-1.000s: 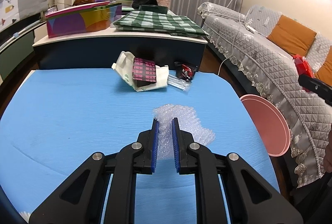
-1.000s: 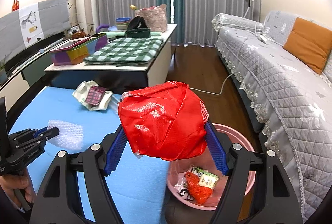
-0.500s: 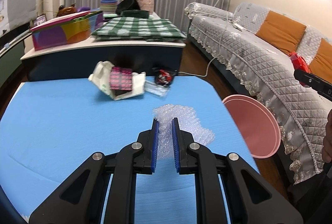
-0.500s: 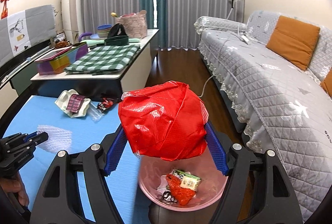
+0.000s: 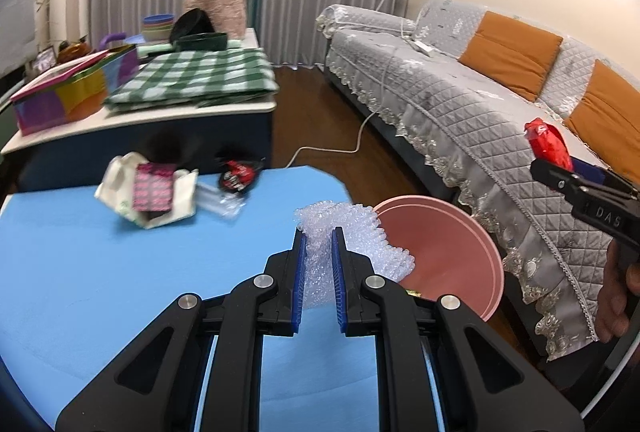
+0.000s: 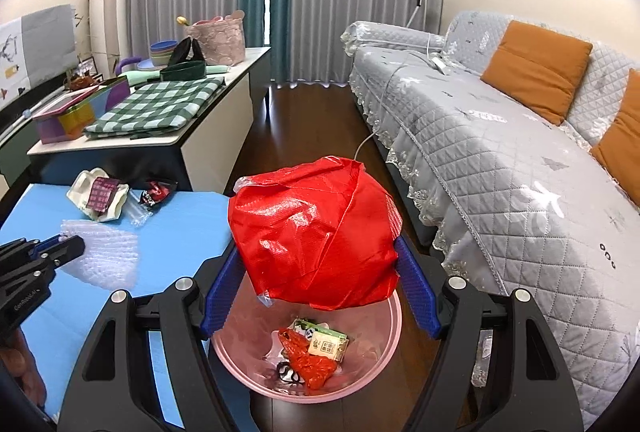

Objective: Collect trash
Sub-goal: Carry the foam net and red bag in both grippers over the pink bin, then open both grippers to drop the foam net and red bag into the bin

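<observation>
My left gripper (image 5: 318,232) is shut on a sheet of clear bubble wrap (image 5: 360,240) and holds it above the blue table's right edge, next to the pink bin (image 5: 448,252). It shows in the right wrist view too (image 6: 72,246). My right gripper (image 6: 316,260) is shut on a crumpled red plastic bag (image 6: 316,232), held directly above the pink bin (image 6: 384,360). The bin holds several wrappers. The red bag also shows in the left wrist view (image 5: 548,145).
On the blue table (image 5: 100,272) lie a white paper bag with a pink-patterned packet (image 5: 150,187), a dark red snack wrapper (image 5: 238,173) and a clear wrapper (image 5: 220,199). A cluttered side table (image 6: 160,111) stands behind. A grey sofa (image 6: 500,151) runs along the right.
Both grippers have moved right toward the pink bin. The red bag now hangs over the bin, and the bubble wrap has reached the table's right edge.
</observation>
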`<state>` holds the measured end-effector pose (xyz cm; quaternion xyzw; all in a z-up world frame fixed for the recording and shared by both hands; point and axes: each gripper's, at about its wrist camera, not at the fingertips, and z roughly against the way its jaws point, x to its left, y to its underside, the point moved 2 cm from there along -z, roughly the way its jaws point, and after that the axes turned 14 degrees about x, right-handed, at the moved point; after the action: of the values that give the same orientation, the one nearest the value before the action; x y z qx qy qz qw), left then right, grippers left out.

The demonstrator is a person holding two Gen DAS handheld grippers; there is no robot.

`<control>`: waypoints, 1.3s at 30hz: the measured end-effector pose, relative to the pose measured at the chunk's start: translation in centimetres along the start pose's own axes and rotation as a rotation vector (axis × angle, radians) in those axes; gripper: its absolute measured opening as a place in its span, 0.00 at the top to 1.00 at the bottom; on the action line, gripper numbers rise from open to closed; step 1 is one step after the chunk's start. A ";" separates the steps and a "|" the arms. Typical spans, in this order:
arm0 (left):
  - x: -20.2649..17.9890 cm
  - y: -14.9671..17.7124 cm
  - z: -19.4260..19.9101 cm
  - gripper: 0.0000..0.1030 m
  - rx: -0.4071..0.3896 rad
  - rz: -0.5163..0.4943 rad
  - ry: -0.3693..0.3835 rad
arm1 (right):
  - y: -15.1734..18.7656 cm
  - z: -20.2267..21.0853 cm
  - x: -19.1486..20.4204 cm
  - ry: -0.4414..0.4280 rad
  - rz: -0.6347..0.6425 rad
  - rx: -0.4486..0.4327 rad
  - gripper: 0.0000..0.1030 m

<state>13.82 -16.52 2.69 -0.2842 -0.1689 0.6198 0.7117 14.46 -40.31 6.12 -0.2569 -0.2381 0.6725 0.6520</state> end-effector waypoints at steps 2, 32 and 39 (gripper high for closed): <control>-1.0 -0.8 -0.4 0.88 -0.001 -0.011 0.004 | -0.1 -0.1 -0.4 0.000 -0.011 -0.002 0.30; -7.6 -4.7 -8.9 0.71 0.107 -0.082 0.099 | -1.5 -5.7 -4.2 -0.061 -0.149 0.060 0.24; -7.5 -4.5 -8.6 0.65 0.103 -0.081 0.104 | -1.7 -5.7 -4.0 -0.060 -0.153 0.057 0.19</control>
<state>21.17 -25.83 -0.38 -0.2720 -0.1113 0.5828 0.7576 19.54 -44.30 3.03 -0.1991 -0.2573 0.6344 0.7012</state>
